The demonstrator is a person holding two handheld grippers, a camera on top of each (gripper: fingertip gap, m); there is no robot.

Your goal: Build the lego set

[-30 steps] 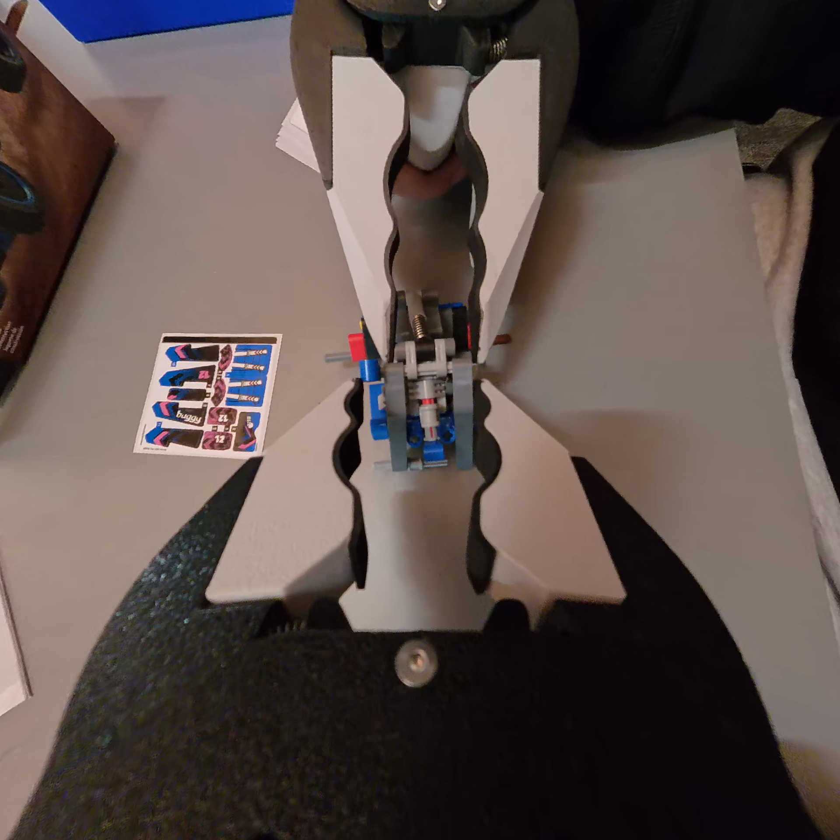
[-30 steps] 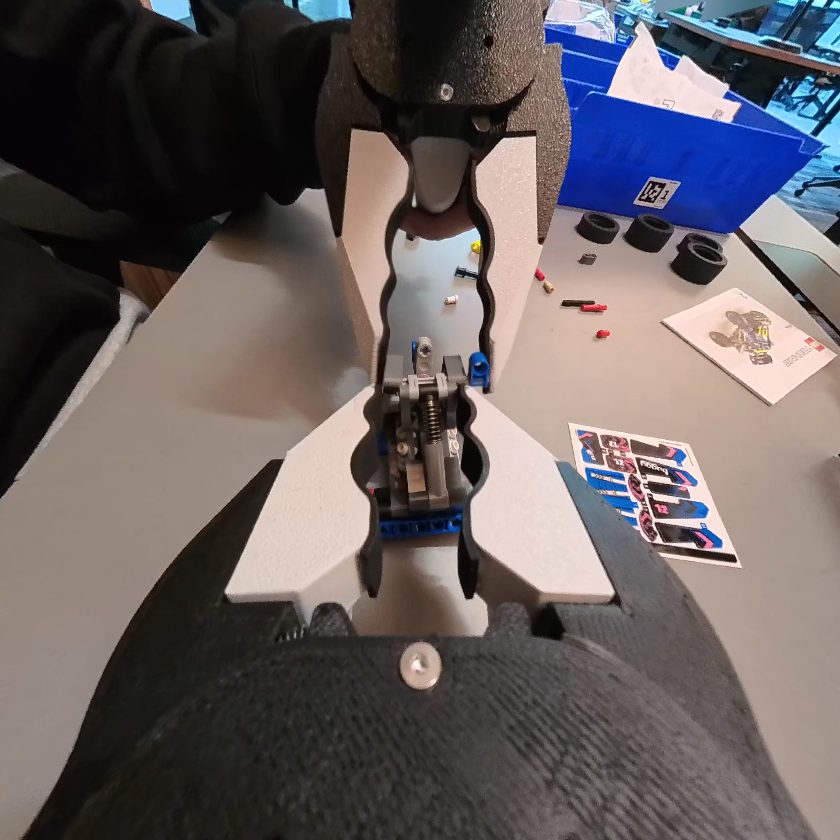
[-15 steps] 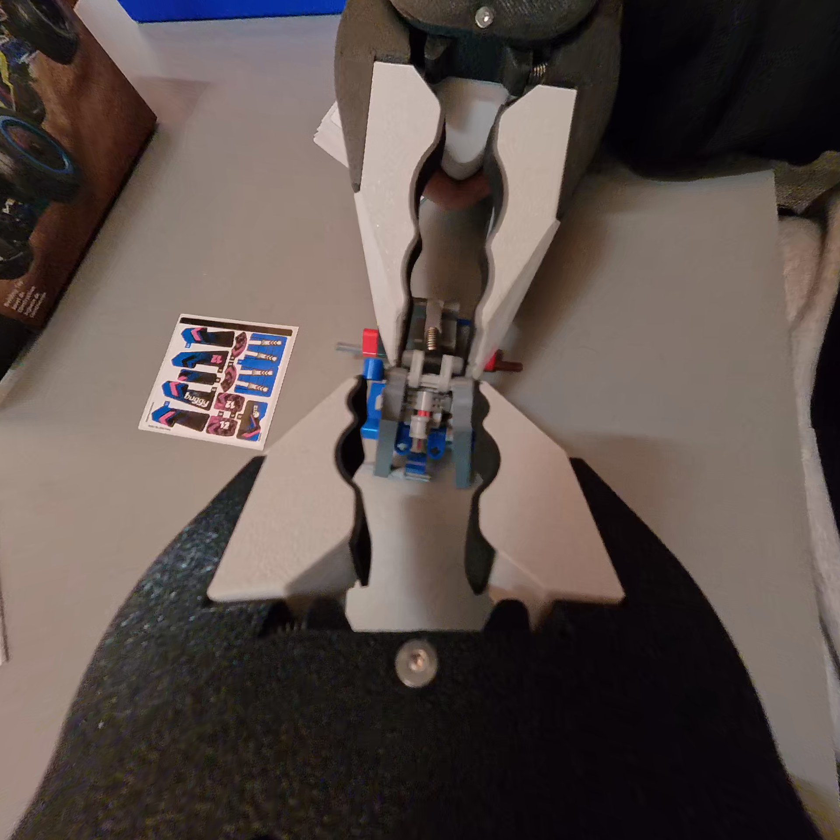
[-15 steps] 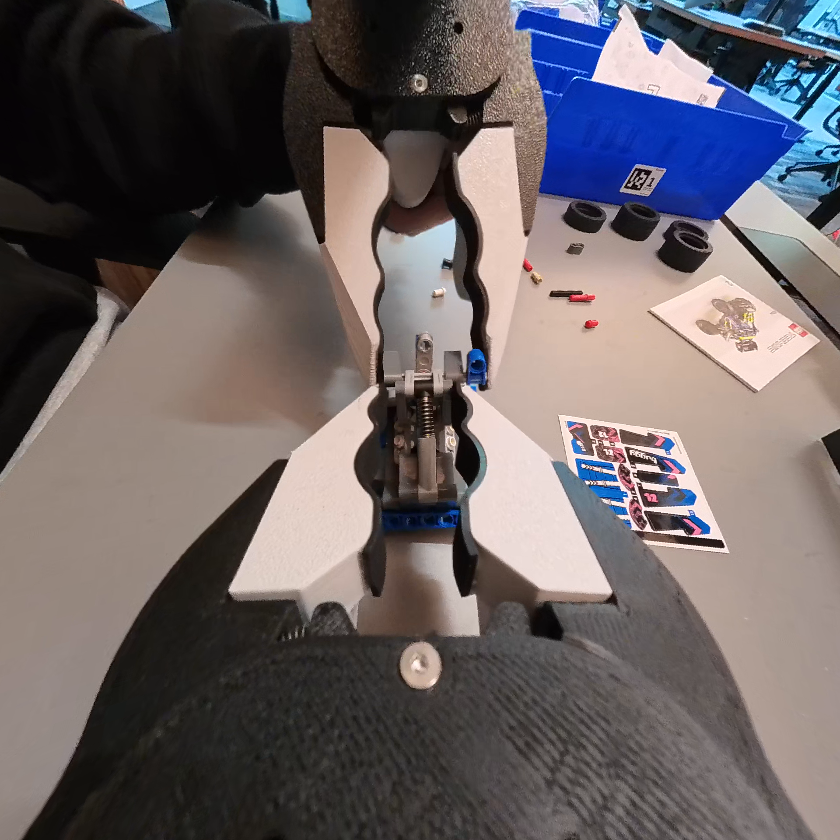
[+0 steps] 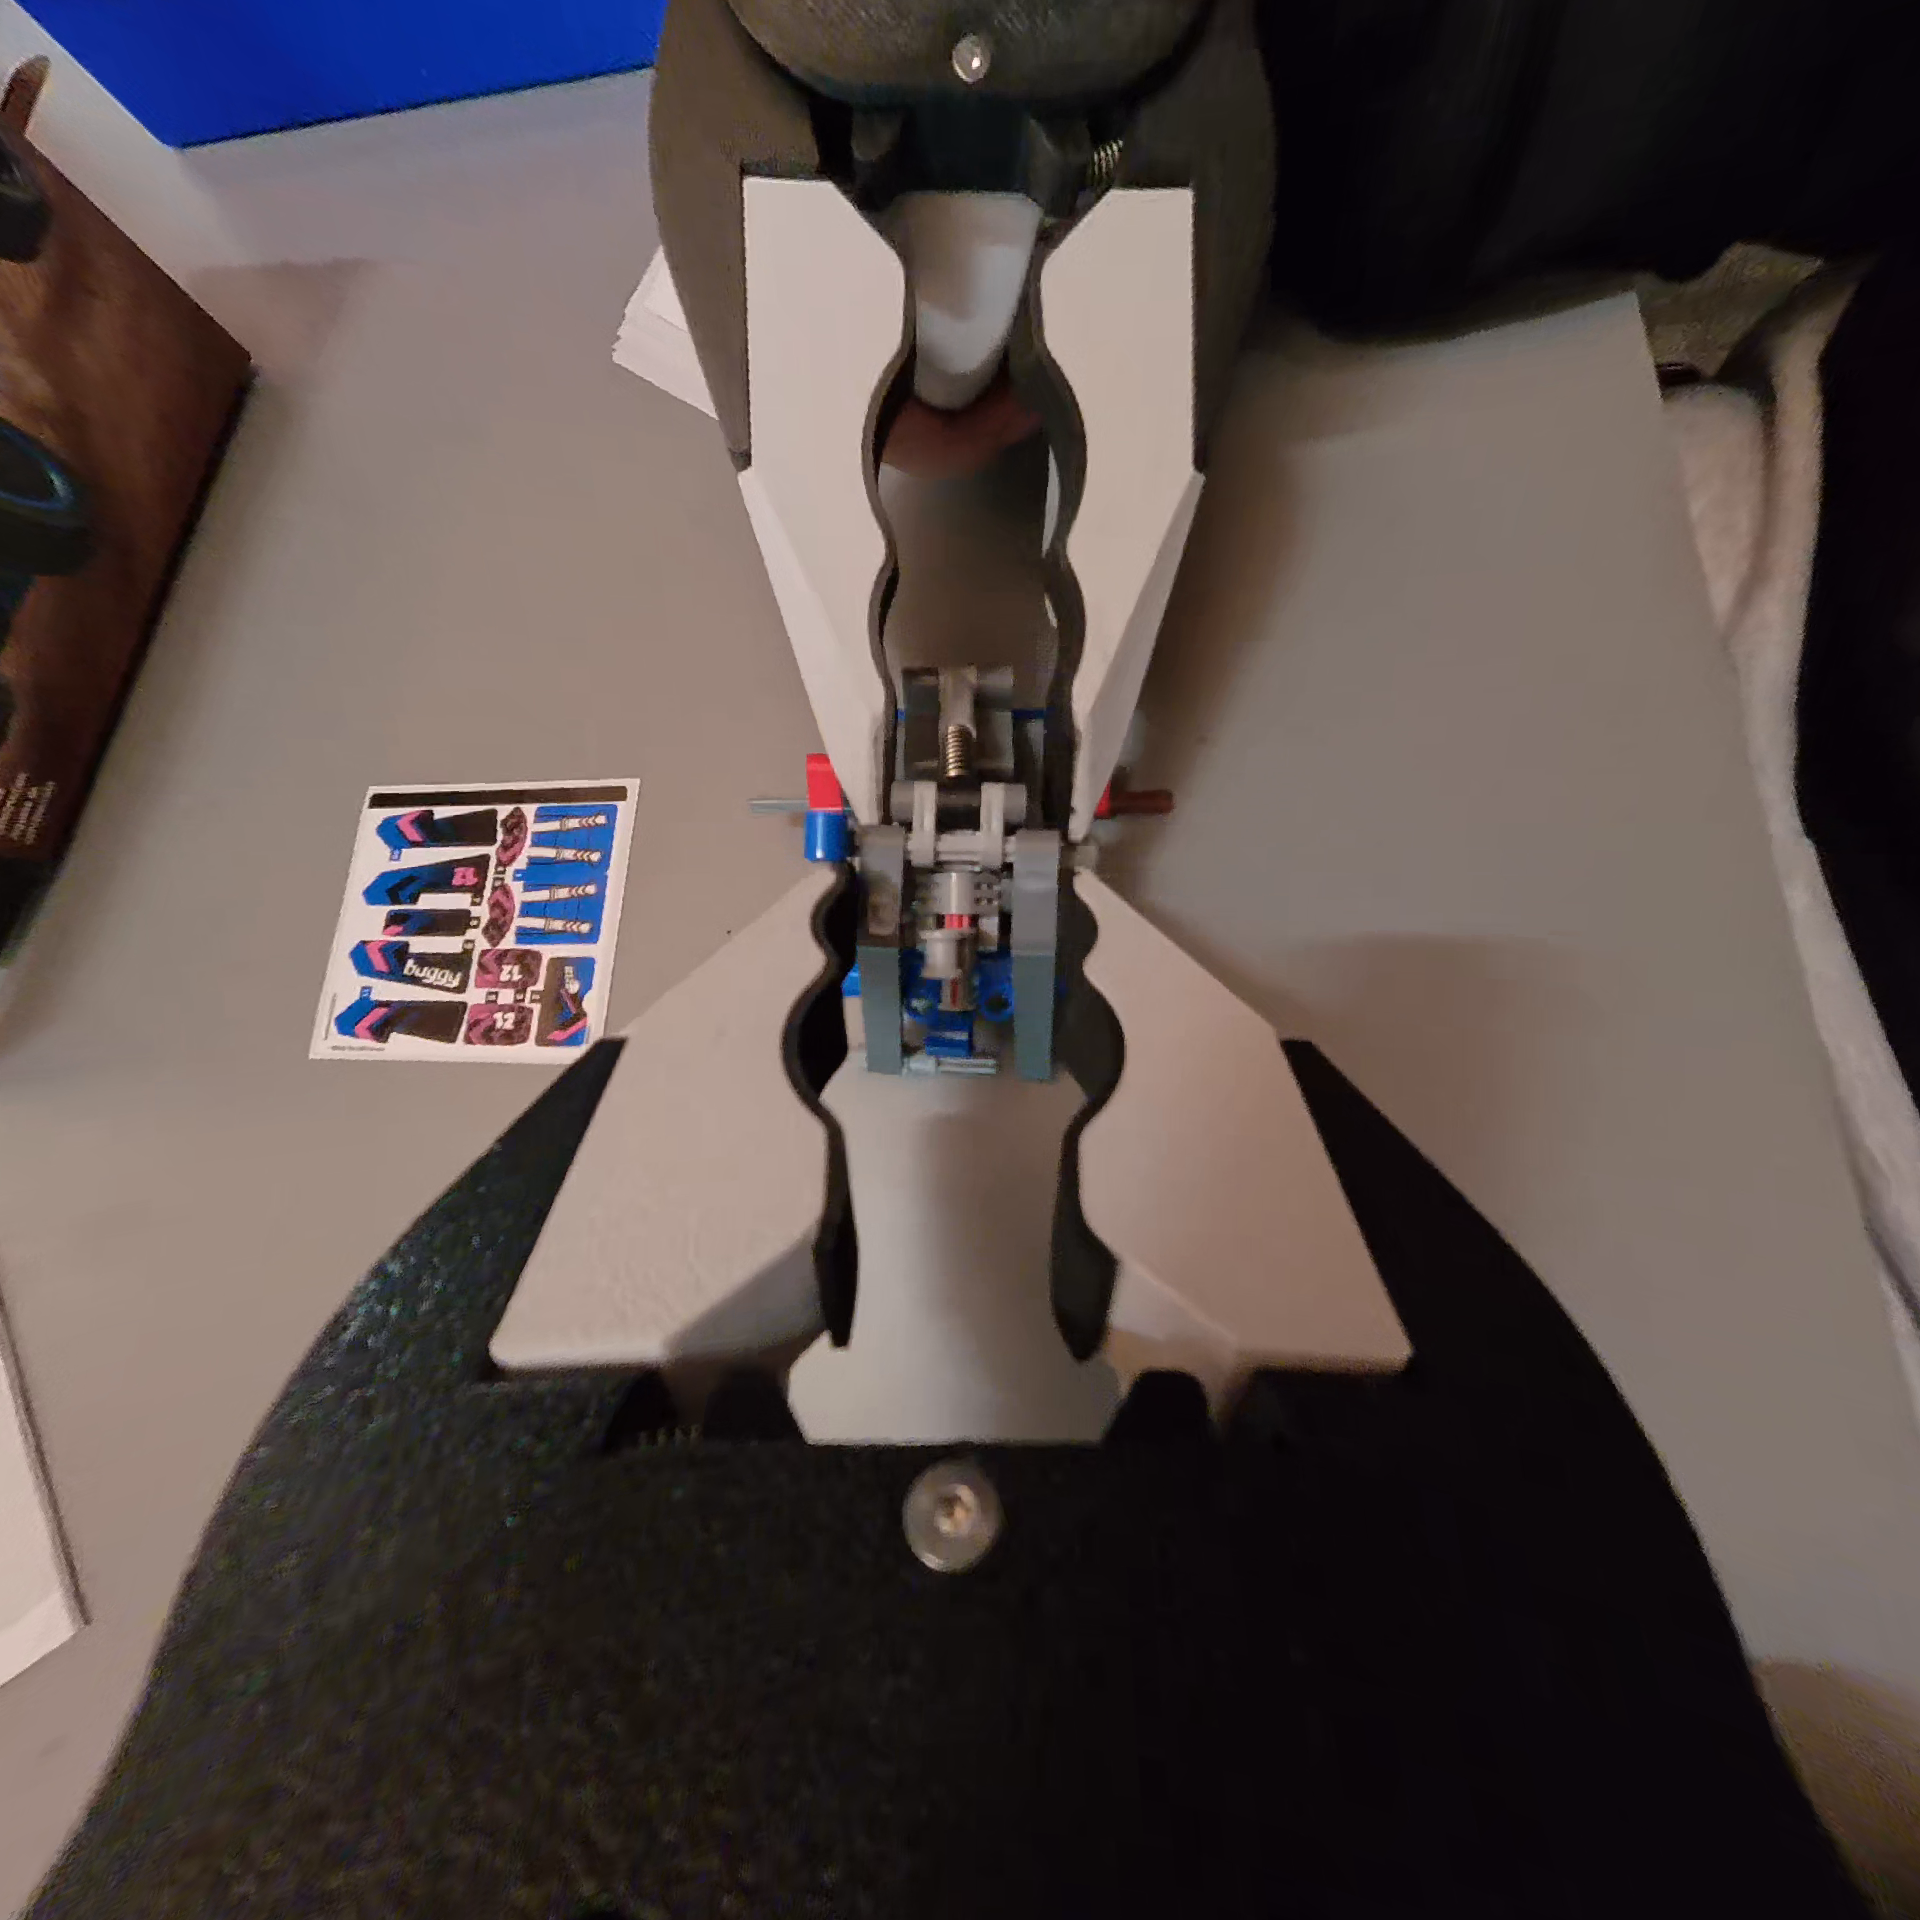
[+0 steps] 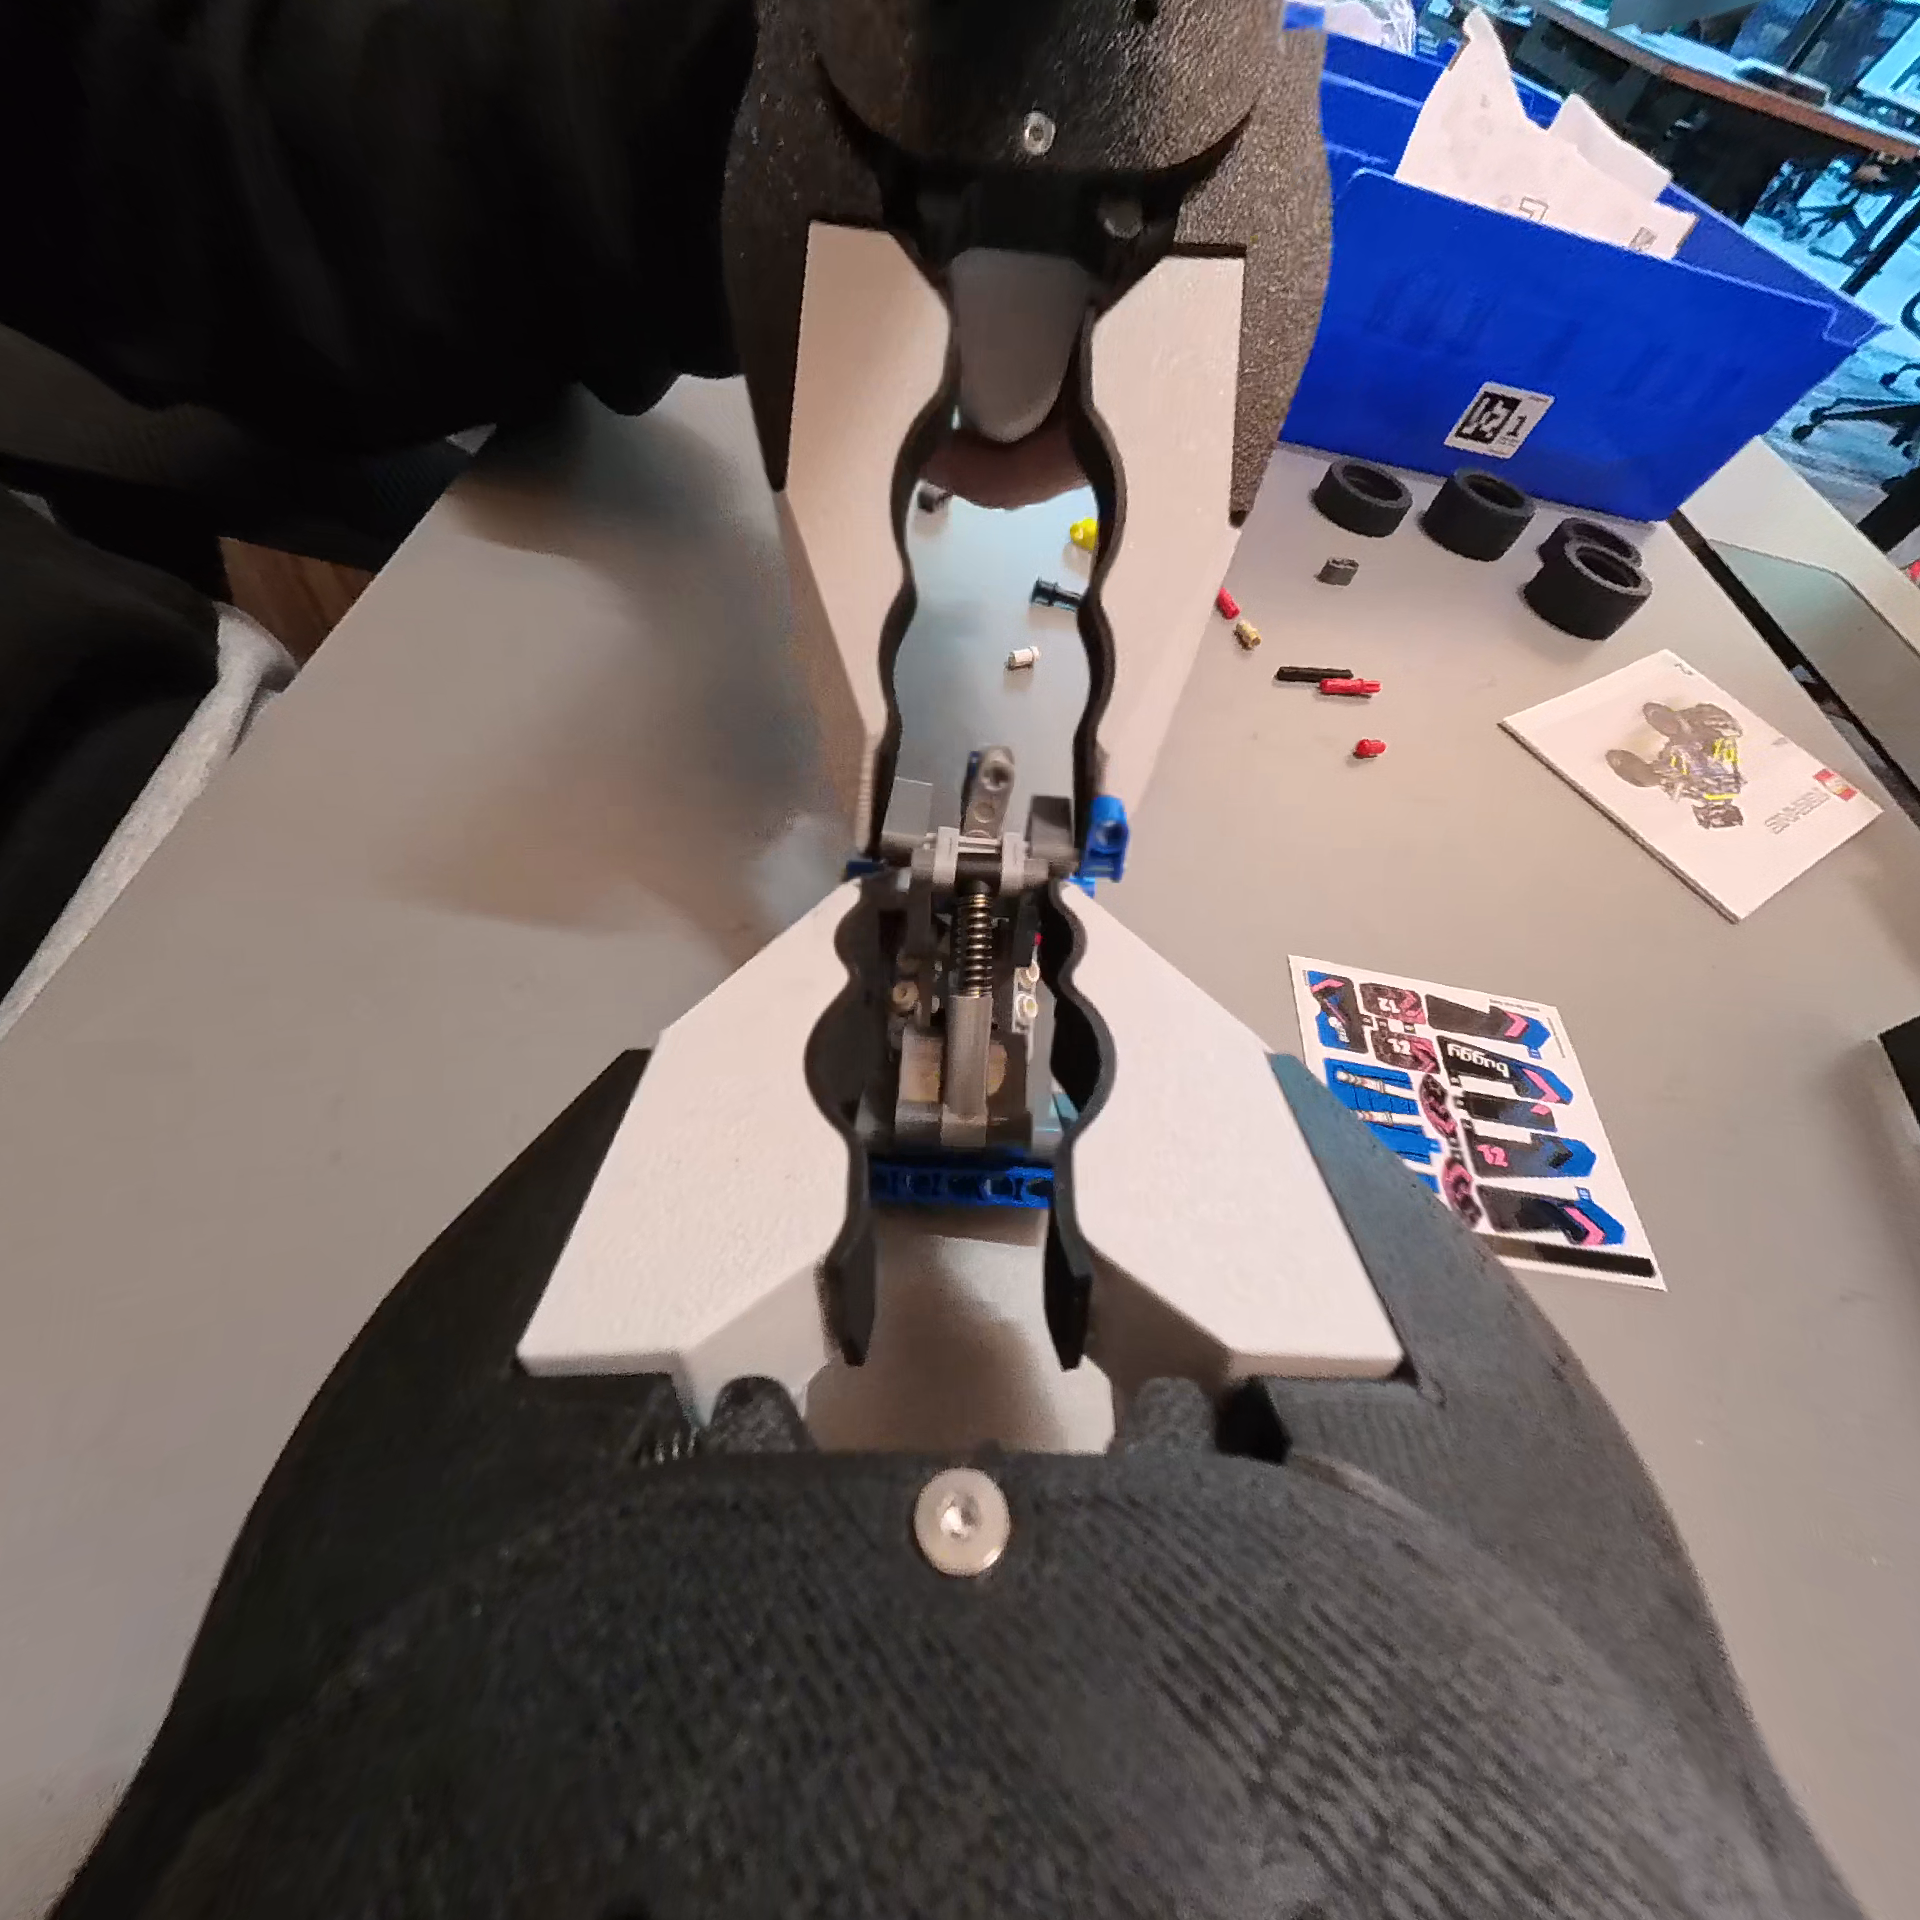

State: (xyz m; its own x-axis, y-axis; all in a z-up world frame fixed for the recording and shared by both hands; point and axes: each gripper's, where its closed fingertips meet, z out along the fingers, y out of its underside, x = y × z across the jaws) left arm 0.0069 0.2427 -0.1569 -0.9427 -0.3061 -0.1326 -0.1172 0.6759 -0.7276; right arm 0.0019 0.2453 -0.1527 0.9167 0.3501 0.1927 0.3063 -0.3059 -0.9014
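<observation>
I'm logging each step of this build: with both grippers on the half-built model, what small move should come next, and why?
Probably let the right gripper release while the left gripper holds on. Both are clamped on opposite ends of the grey-and-blue spring-strut lego assembly, so neither can fetch a part, and the loose red pins and black rubber tyres lie on the grey table.

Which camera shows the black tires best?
The right wrist view. The black tires stand in a row on the grey table, in front of the blue bin, with nothing hiding them. The left wrist view shows no loose tires at all; it faces away from them.
</observation>
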